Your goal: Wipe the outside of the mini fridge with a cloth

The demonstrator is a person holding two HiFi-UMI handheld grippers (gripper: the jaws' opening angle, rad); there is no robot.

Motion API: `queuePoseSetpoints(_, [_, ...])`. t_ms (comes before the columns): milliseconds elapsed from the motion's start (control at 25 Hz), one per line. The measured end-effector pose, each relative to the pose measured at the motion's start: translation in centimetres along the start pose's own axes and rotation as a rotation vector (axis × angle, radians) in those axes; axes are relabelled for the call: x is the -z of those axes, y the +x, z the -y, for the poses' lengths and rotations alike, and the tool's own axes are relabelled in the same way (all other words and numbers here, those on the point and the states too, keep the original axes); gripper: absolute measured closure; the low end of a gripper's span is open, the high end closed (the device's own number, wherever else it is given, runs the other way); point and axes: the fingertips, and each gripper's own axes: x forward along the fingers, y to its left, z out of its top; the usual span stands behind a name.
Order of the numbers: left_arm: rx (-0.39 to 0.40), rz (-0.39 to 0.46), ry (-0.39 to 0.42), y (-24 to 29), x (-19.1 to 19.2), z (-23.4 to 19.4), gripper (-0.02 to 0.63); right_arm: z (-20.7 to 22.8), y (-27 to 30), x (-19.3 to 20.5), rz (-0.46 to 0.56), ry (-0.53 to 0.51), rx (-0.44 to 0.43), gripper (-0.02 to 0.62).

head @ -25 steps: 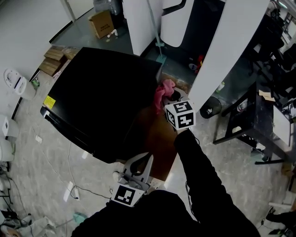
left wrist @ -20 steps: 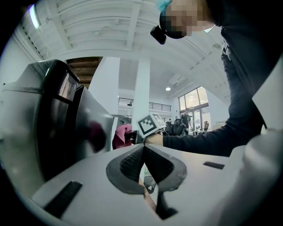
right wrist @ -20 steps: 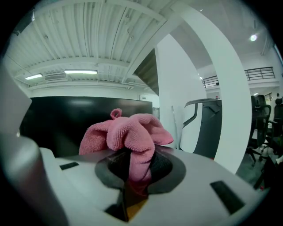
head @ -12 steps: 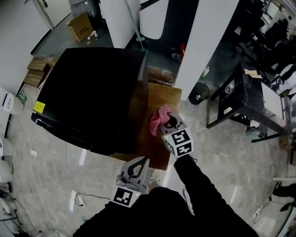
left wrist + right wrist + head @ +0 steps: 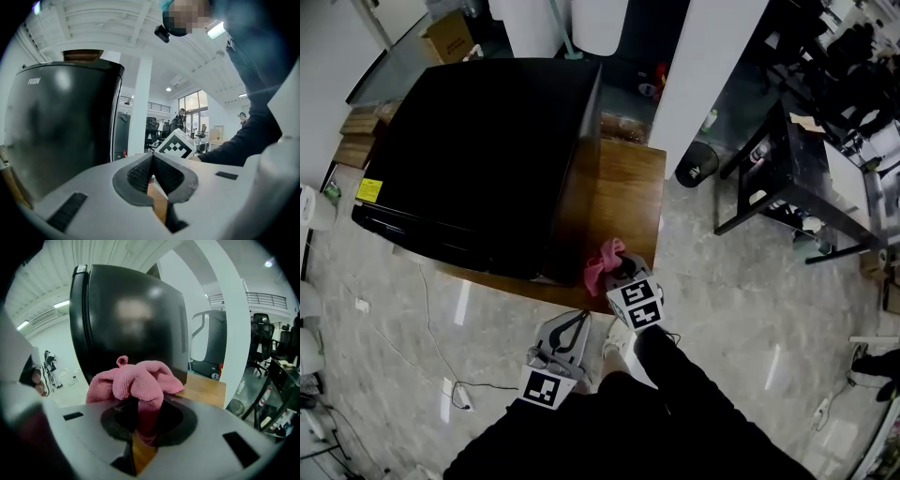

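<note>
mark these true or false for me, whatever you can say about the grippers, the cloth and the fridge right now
1. The right gripper is shut on a pink cloth. True.
2. The left gripper grips a sponge. False: its fingers are together with nothing between them.
3. The mini fridge is white. False: it is black.
4. The mini fridge stands on a wooden table. True.
</note>
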Motion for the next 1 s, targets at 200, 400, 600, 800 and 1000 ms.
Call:
queuePoseSetpoints(200, [-0.049,-0.027,-0.005,-0.6,2.8,-2.0,0.599,-2.5,2.6,3.2,-0.092,0.046,-0.006,0.514])
queuePoseSetpoints(400, [-0.089,-0.046,-0.022,-1.4,4.2,-3.9,0.599,-3.9,4.7,2.4,-0.118,0.050,-0.020,0.514])
queuePoseSetpoints(600, [-0.104,-0.072,-0.032,-0.8,5.1,-4.5,0.598,-3.2,5.8,1.4,-0.198,-0.110,0.023,0.517])
queuePoseSetpoints(800, [-0.105,-0.065,-0.049,1.6,5.2,-4.9,0.598,-2.4,7.0,0.8,-0.242,-0.200,-0.021,0.516])
queuePoseSetpoints(1000, [-0.107,-0.071,-0.059,3.9,5.4,-4.9,0.599,-1.0,8.3,0.1,-0.280,-0.275,-0.062,0.515])
